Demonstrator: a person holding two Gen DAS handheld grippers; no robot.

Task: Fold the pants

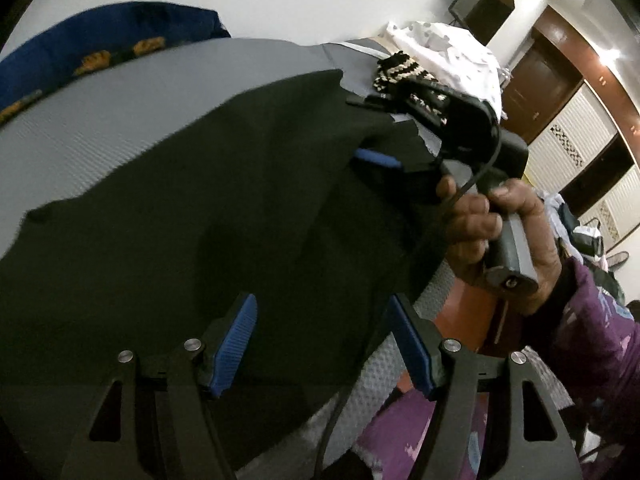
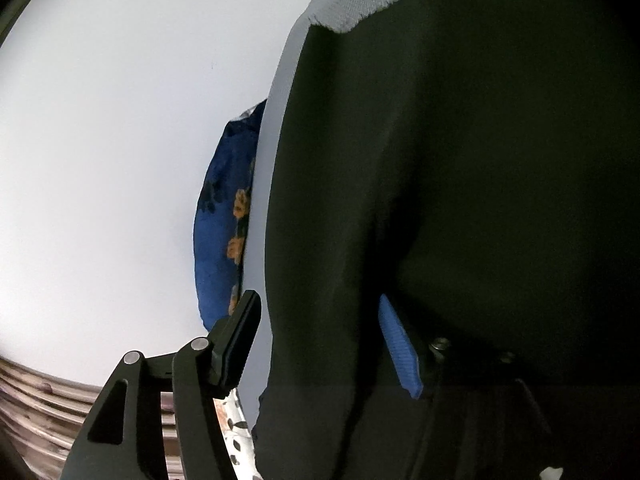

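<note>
Dark green-black pants [image 1: 192, 208] lie spread over a grey textured mat [image 1: 100, 108]. My left gripper [image 1: 320, 344] is open, its blue pads [image 1: 234, 344] hovering over the near edge of the pants, holding nothing. My right gripper [image 1: 380, 132] shows in the left wrist view, held by a hand [image 1: 496, 232], at the far right edge of the pants. In the right wrist view the pants [image 2: 460, 200] fill the right side and cloth lies between the open fingers of my right gripper [image 2: 324, 344], draped over the right blue pad [image 2: 400, 348].
A blue flowered cloth [image 1: 80, 48] lies behind the mat, also in the right wrist view [image 2: 224, 216]. A black-and-white knitted item [image 1: 396, 72] and white clothing [image 1: 448, 48] lie at the far right. A white wall is behind. The person's purple sleeve [image 1: 592, 344] is at the right.
</note>
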